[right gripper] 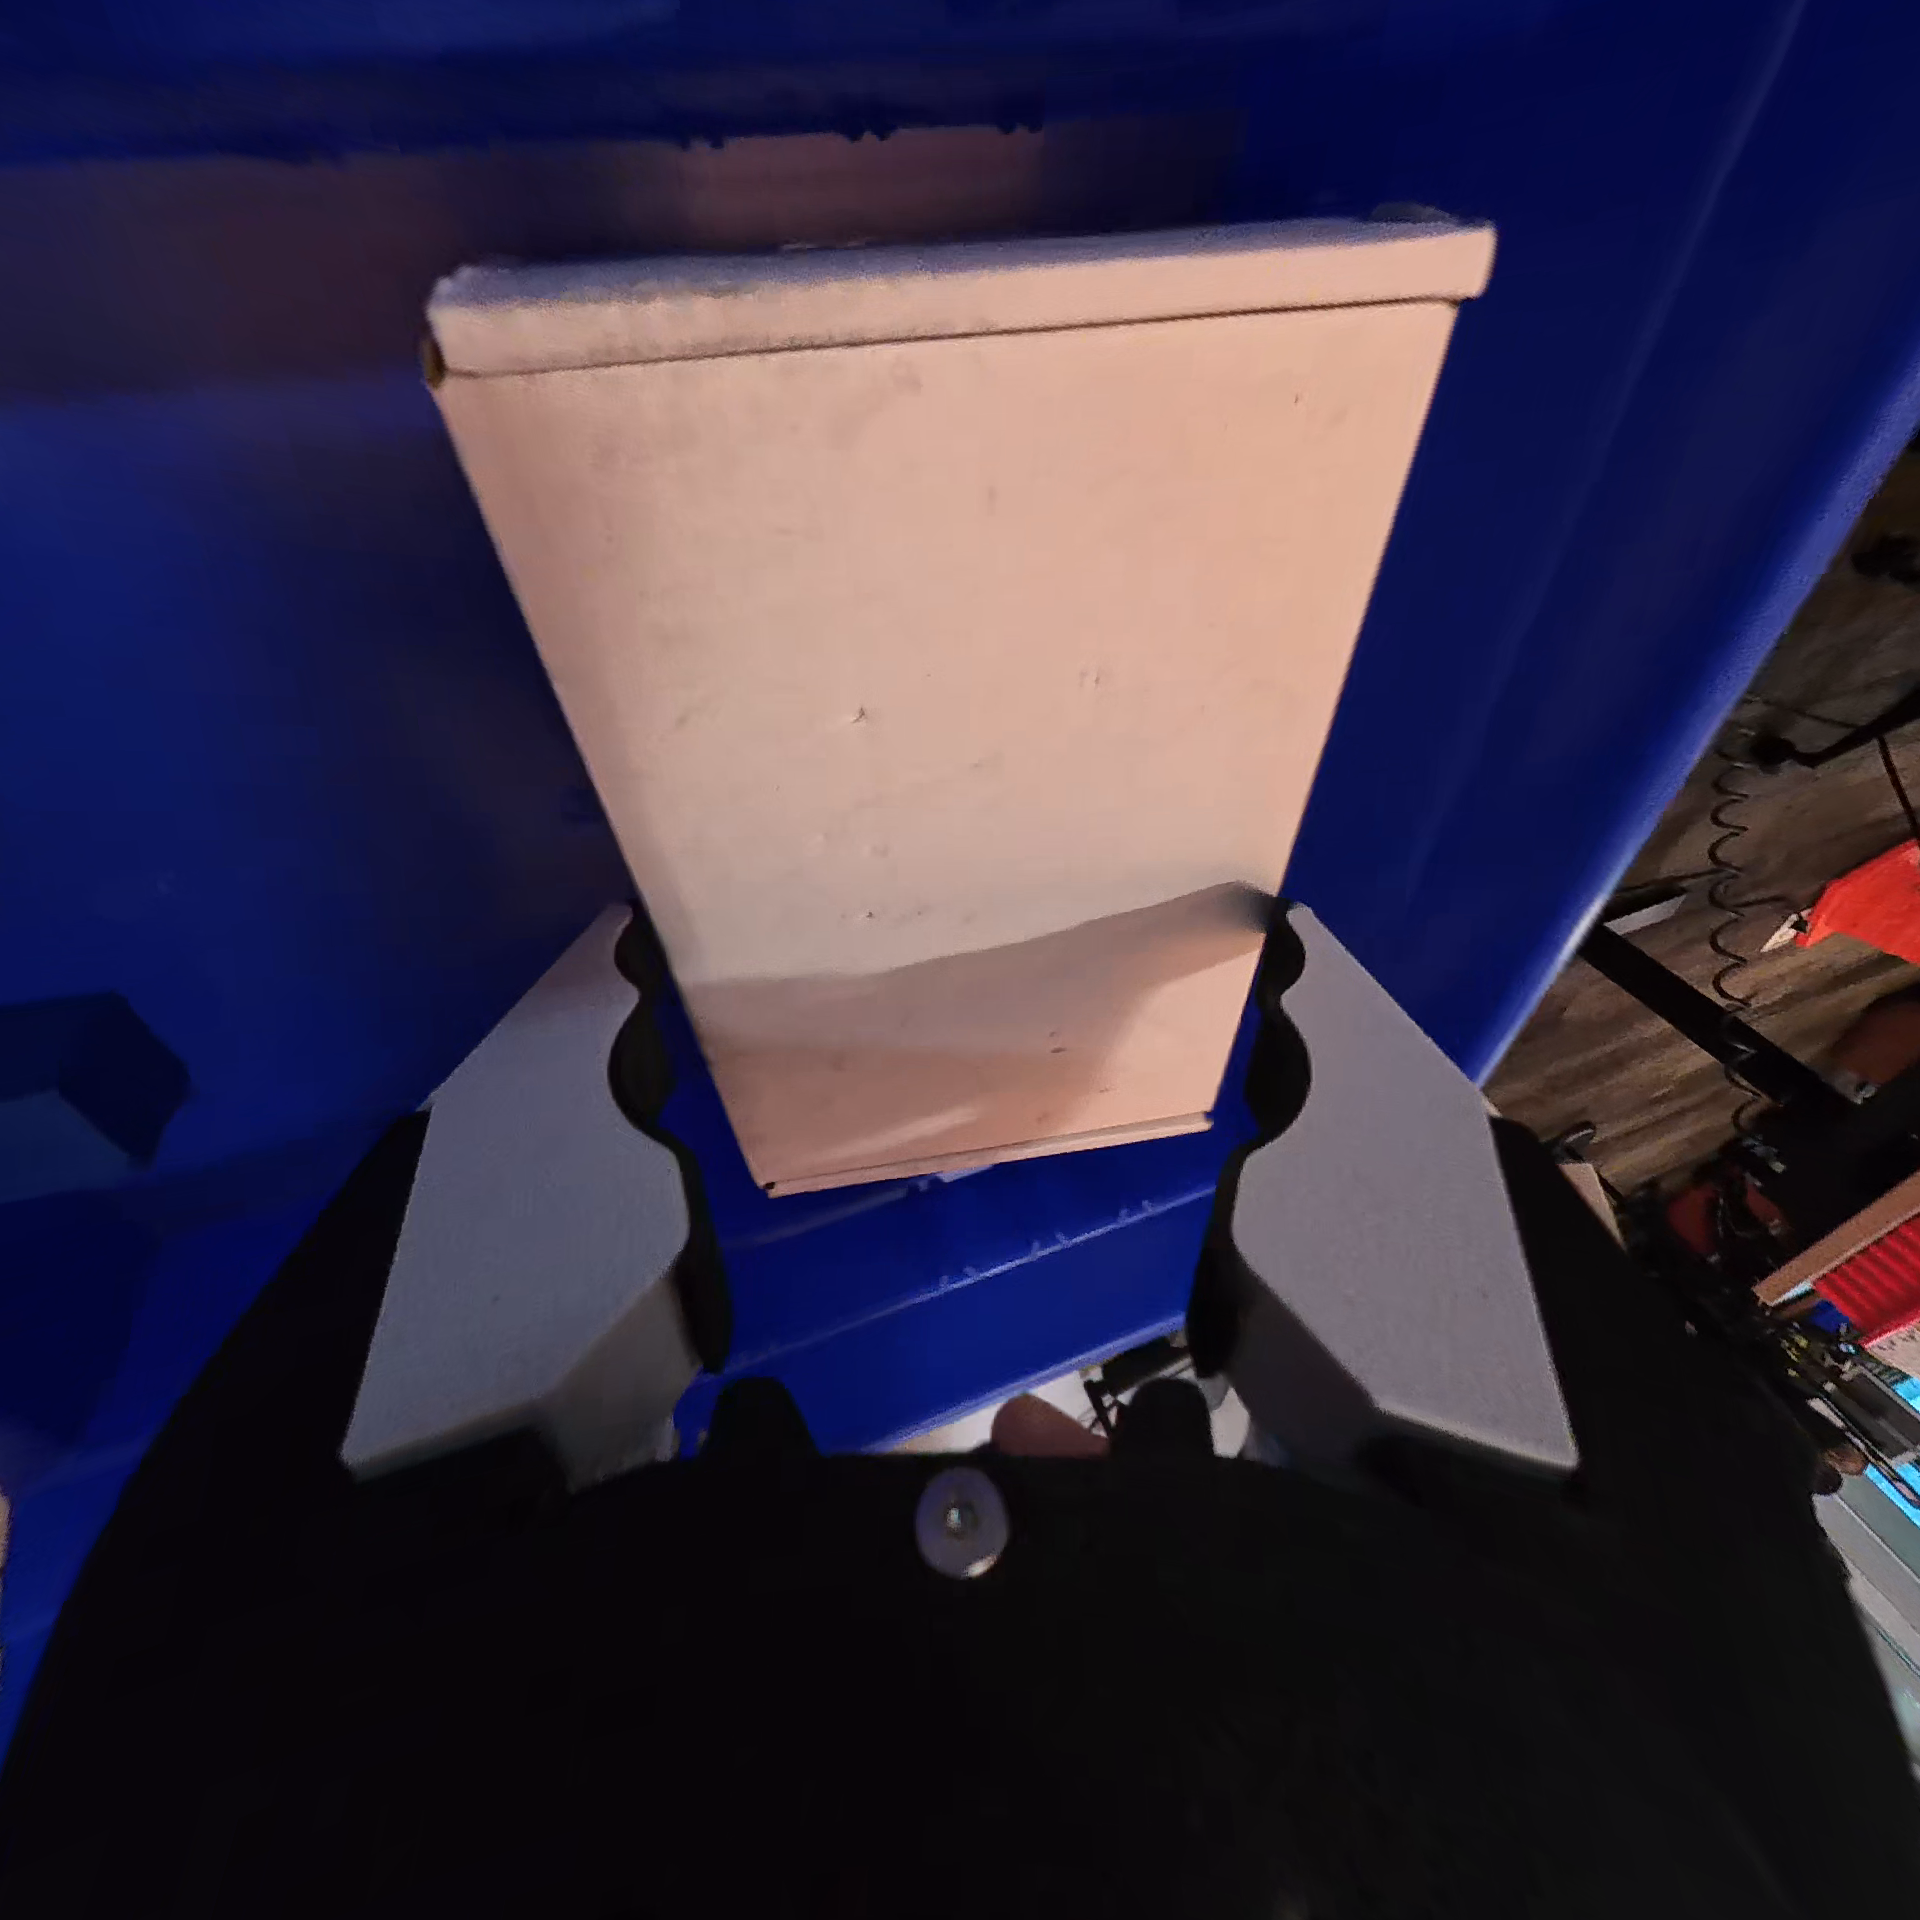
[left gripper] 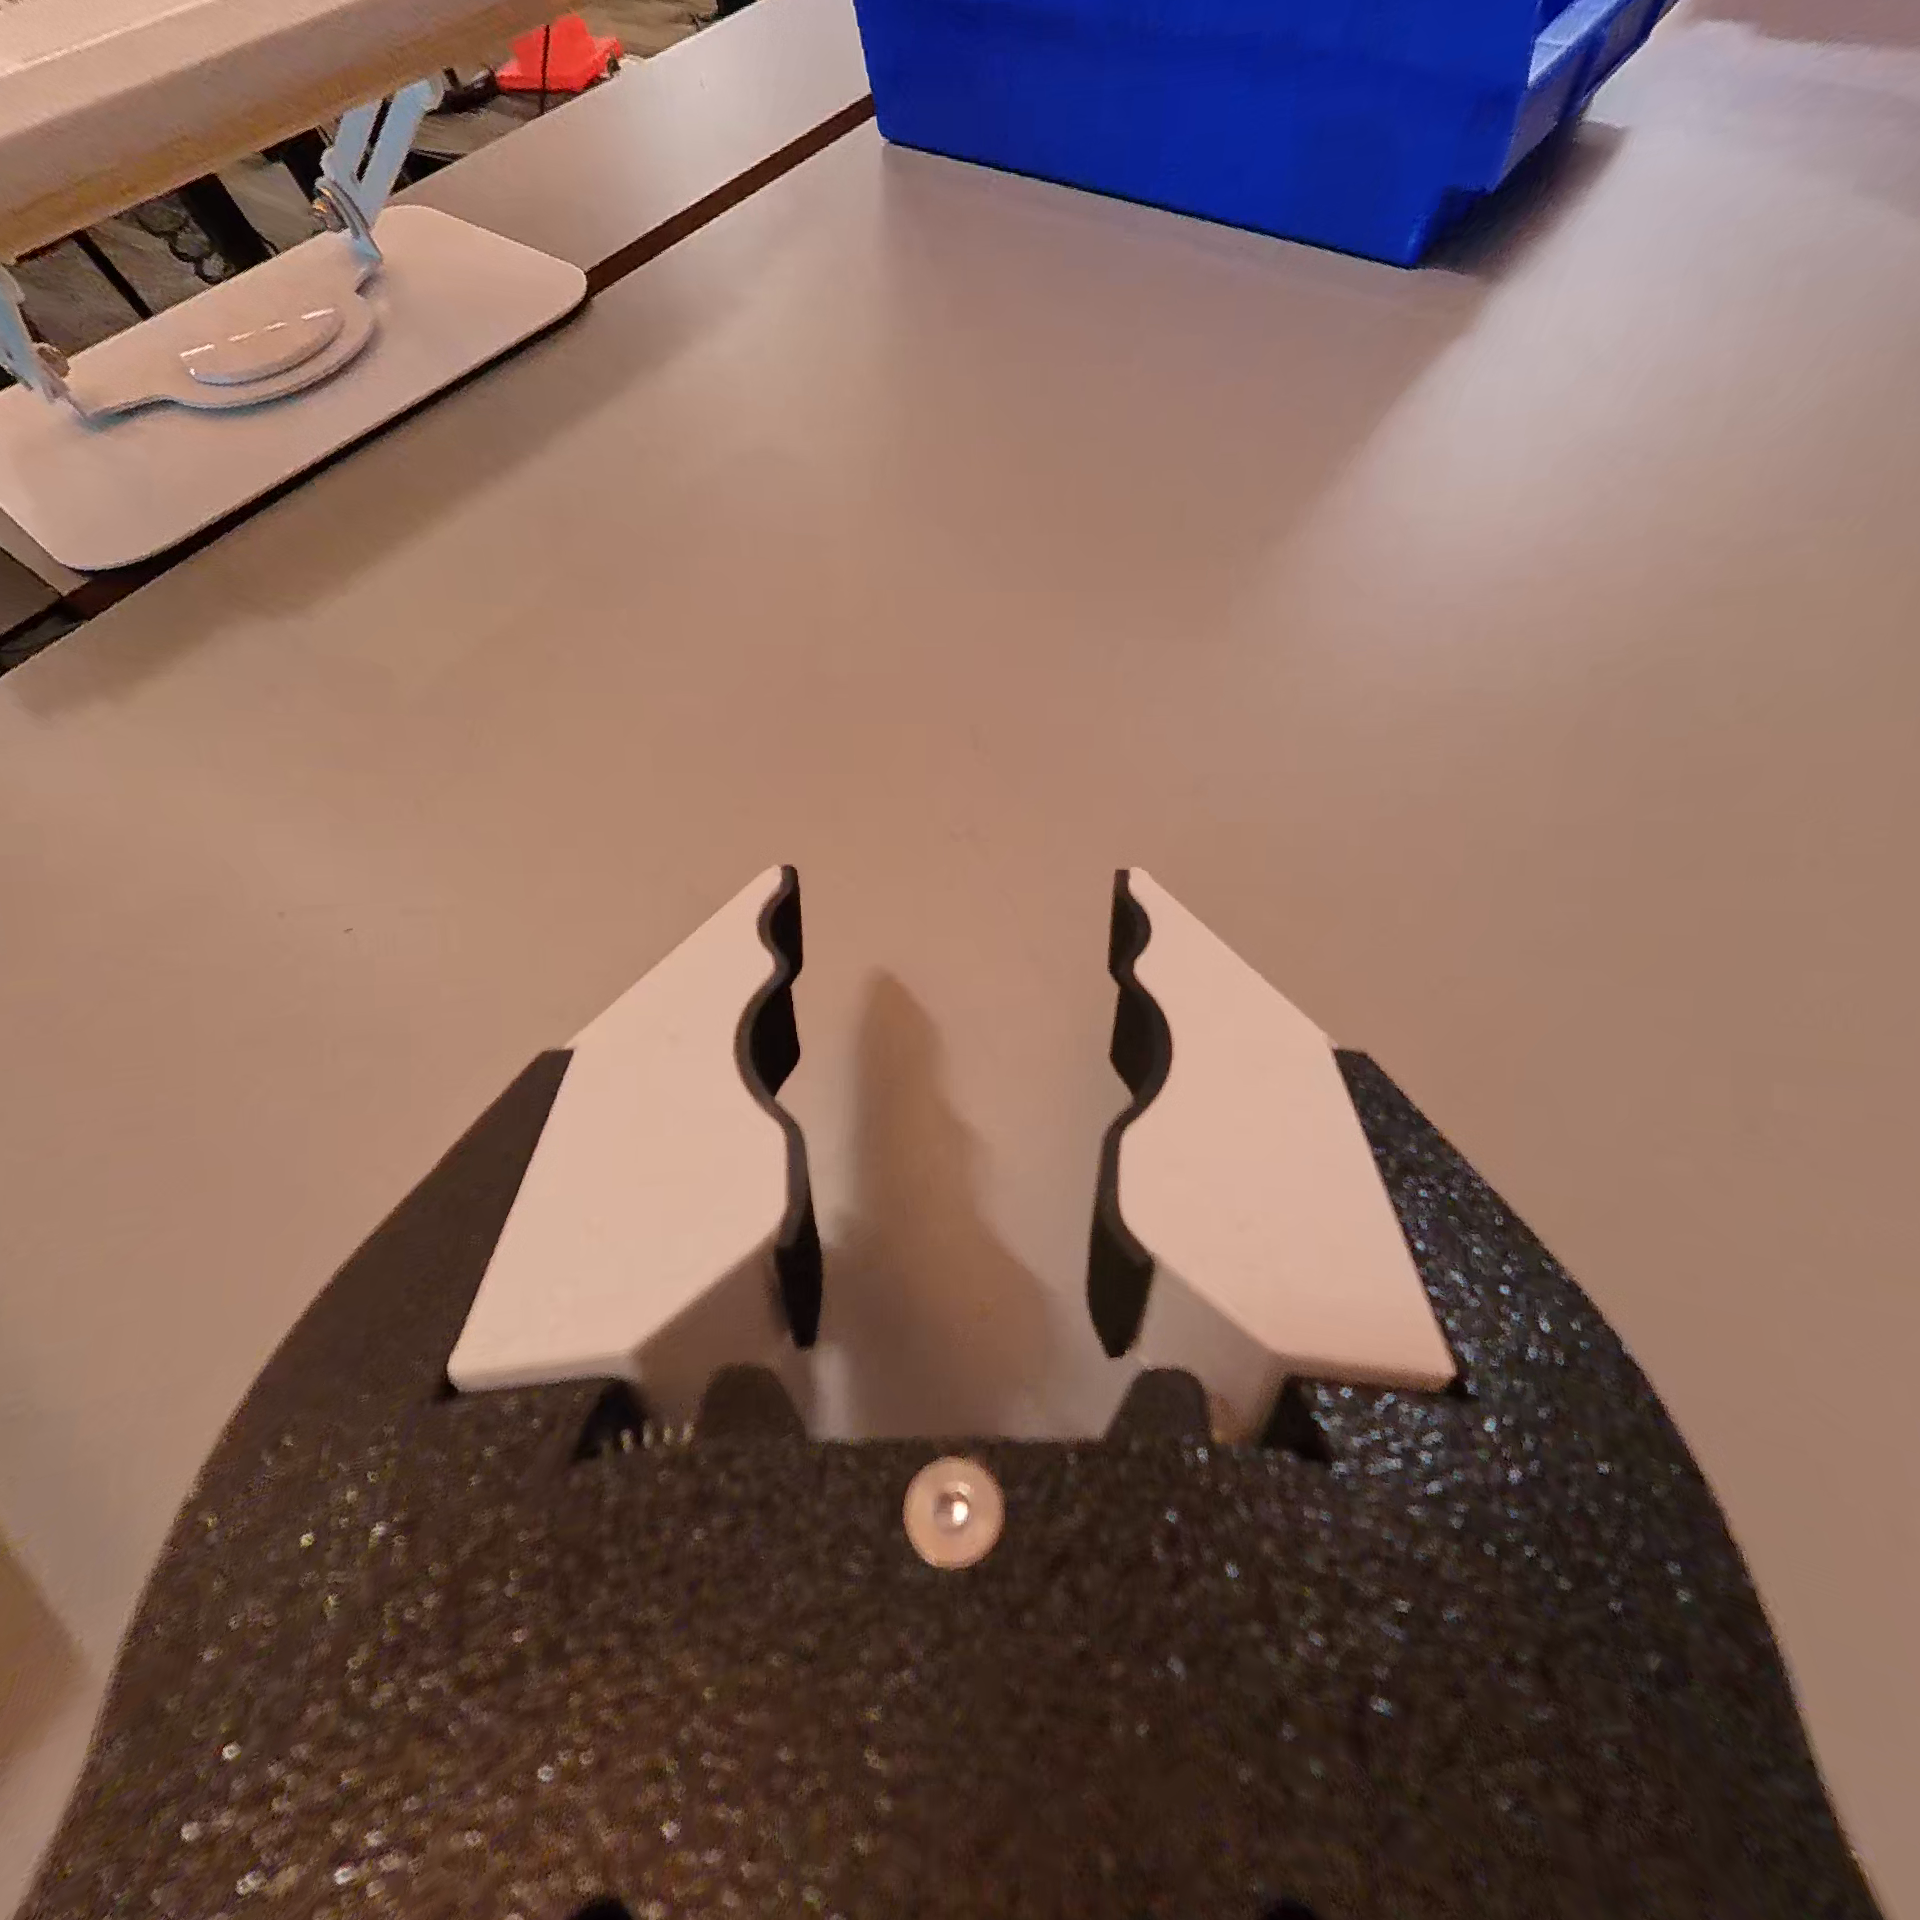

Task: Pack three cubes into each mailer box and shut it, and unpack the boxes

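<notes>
The right tool, open astride the closed white cardboard mailer box inside the blue plastic bin, risks slipping off its smooth sides; the left tool hangs open, empty.

Bare table lies ahead of the left tongs; blue bin blocks its far edge.

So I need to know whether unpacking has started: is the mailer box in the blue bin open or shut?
Shut. The mailer box lies in the blue bin, lid flat, front flap tucked.
</notes>
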`<move>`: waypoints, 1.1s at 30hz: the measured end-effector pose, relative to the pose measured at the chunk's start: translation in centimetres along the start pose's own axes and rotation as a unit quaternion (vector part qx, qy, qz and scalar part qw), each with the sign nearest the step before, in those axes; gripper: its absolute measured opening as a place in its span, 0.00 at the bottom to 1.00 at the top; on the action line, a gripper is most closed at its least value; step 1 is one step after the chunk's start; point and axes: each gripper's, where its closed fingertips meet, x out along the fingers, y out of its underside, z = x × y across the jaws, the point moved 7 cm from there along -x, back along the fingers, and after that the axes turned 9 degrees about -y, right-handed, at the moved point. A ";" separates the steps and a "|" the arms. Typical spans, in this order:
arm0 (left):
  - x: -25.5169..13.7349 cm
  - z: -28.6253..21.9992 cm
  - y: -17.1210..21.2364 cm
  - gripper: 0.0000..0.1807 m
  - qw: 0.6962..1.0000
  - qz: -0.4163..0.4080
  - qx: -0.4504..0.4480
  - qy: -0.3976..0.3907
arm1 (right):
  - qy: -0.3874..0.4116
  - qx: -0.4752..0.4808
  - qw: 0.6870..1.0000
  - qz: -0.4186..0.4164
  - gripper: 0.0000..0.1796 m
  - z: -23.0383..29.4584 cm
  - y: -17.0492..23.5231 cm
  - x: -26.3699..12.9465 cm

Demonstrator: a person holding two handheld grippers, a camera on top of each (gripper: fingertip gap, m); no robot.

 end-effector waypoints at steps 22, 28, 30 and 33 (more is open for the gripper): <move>-10.1 19.5 -5.0 0.59 0.970 0.095 0.187 -0.123 | 0.149 0.052 0.975 -0.157 0.60 13.9 -4.2 -10.3; -5.5 32.6 -3.2 0.62 0.927 0.289 0.233 -0.061 | 0.132 0.032 0.973 -0.186 0.45 24.1 -7.8 -10.8; -3.8 35.1 -1.9 0.62 0.903 0.352 0.243 -0.037 | 0.161 0.065 0.960 -0.220 0.46 24.7 -6.6 -13.0; -1.0 37.4 -0.2 0.62 0.880 0.397 0.259 -0.021 | 0.171 0.134 0.923 -0.318 0.60 25.6 -5.1 -16.4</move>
